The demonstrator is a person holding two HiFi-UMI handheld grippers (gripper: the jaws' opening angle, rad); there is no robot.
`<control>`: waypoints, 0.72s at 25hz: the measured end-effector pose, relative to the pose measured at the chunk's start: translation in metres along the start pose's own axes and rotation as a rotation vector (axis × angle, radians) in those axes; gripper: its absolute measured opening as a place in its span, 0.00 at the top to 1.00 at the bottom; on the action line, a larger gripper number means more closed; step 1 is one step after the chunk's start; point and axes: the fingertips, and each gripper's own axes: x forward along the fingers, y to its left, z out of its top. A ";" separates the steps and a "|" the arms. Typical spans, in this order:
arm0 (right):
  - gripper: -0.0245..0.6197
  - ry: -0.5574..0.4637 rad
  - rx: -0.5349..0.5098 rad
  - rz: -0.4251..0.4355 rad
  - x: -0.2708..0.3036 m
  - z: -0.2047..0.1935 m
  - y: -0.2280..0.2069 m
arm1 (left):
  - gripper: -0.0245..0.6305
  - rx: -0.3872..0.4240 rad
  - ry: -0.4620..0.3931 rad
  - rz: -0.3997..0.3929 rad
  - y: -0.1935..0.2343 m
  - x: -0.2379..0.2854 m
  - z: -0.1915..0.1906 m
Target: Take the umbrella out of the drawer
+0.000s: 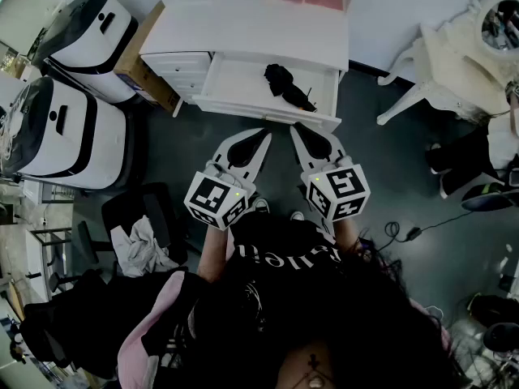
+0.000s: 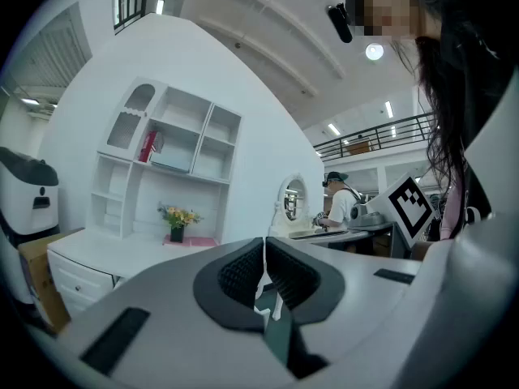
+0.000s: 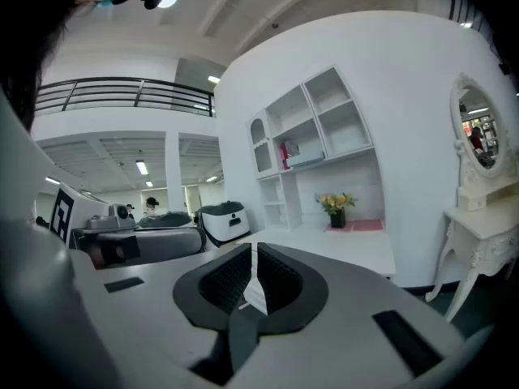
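I have both tools clenched on nothing. The left gripper point(image 1: 264, 136) and right gripper point(image 1: 298, 129) hang side by side just short of the drawer point(image 1: 235, 83) front, which I'd judge is staging for a reach. The drawer is open, so the umbrella point(image 1: 285, 83) lies exposed inside it, right of middle, untouched.

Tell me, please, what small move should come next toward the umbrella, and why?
Probably open the right gripper and ease it forward toward the drawer: its jaws are shut and empty, and the umbrella lies untouched in the open drawer ahead.
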 end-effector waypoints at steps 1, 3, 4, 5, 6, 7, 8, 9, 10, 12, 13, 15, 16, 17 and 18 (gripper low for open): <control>0.87 0.001 -0.001 0.000 0.003 0.000 0.000 | 0.93 0.002 0.002 0.000 0.003 0.001 0.000; 0.87 0.002 -0.003 -0.001 0.009 0.000 0.000 | 0.93 0.006 0.006 -0.001 0.008 0.002 -0.001; 0.87 0.002 -0.003 -0.002 0.011 0.000 -0.001 | 0.93 0.008 0.008 -0.003 0.010 0.003 -0.002; 0.87 0.003 -0.002 -0.003 0.013 0.000 -0.001 | 0.93 0.010 0.011 -0.004 0.012 0.004 -0.003; 0.87 0.004 -0.001 -0.005 0.015 -0.001 -0.001 | 0.93 0.012 0.014 -0.006 0.014 0.005 -0.003; 0.87 0.005 0.000 -0.006 0.017 -0.001 -0.001 | 0.93 0.012 0.016 -0.007 0.016 0.005 -0.004; 0.87 0.007 0.000 -0.006 0.020 -0.001 -0.001 | 0.93 0.012 0.019 -0.008 0.018 0.005 -0.004; 0.87 0.009 0.000 -0.007 0.022 -0.001 -0.001 | 0.93 0.011 0.020 -0.008 0.021 0.005 -0.004; 0.87 0.012 0.000 -0.009 0.024 -0.002 0.000 | 0.93 0.009 0.021 -0.008 0.023 0.005 -0.005; 0.87 0.013 0.000 -0.014 0.029 -0.003 0.000 | 0.93 0.008 0.023 -0.009 0.028 0.005 -0.005; 0.87 0.010 0.003 -0.017 0.031 -0.003 0.000 | 0.93 0.008 0.024 -0.010 0.031 0.004 -0.006; 0.87 0.000 0.015 -0.021 0.036 -0.002 0.000 | 0.93 0.009 0.028 -0.011 0.036 0.004 -0.007; 0.87 -0.005 0.024 -0.021 0.039 -0.002 0.000 | 0.93 0.010 0.030 -0.012 0.039 0.004 -0.007; 0.87 -0.008 0.032 -0.021 0.042 -0.002 0.000 | 0.93 0.011 0.032 -0.013 0.043 0.004 -0.008; 0.87 -0.009 0.040 -0.022 0.045 -0.002 0.000 | 0.93 0.012 0.033 -0.014 0.046 0.004 -0.008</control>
